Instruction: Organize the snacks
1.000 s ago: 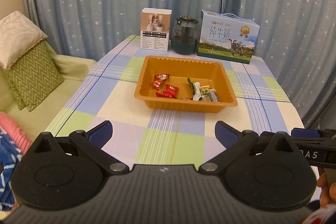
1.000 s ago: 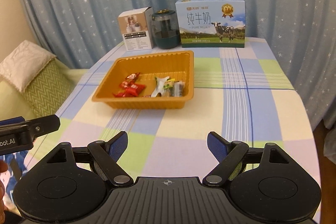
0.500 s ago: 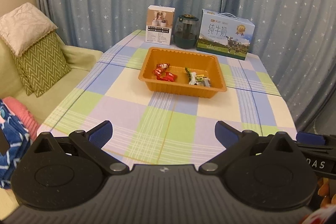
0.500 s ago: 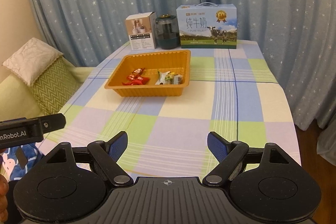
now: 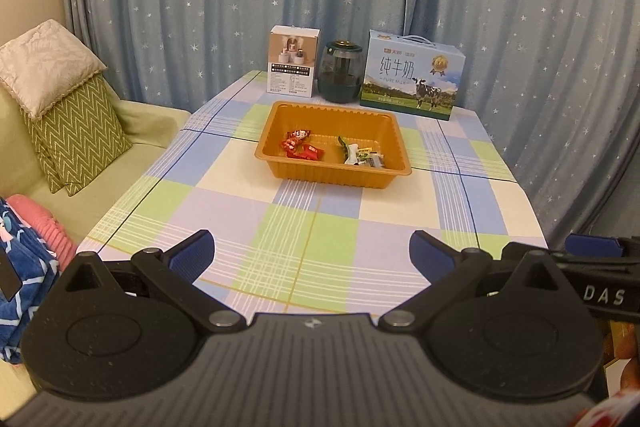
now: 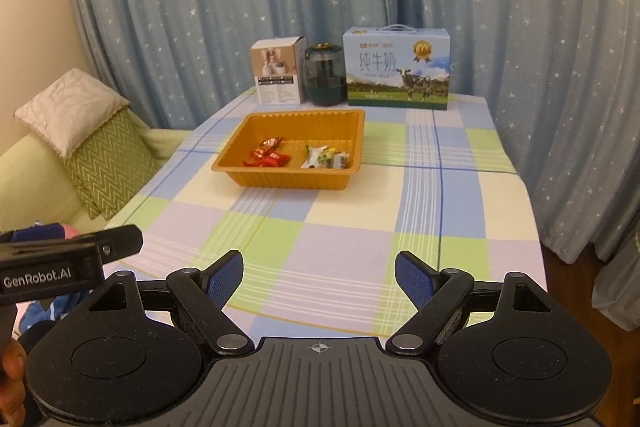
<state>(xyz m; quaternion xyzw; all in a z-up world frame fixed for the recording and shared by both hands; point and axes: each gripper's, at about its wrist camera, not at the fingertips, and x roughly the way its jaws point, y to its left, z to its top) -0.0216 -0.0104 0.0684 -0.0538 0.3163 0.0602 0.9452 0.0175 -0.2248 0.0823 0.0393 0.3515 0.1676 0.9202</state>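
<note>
Jaws on my left gripper [image 5: 312,255] and right gripper [image 6: 319,277] gape wide, both empty. Orange tray [image 6: 256,179] holds red snacks [image 6: 266,157] left, pale snacks [image 6: 324,159] right, mid-bench [image 6: 360,227].

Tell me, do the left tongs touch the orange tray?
Apart. In the left wrist view, open left tongs sit well short of the orange tray, bare tablecloth between.

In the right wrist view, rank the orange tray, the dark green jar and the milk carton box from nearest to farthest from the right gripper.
From the right gripper:
1. Orange tray, mid-table, left of centre.
2. Dark green jar, back edge, behind the tray.
3. Milk carton box, back edge, right of the jar; these two are too close to call.
</note>
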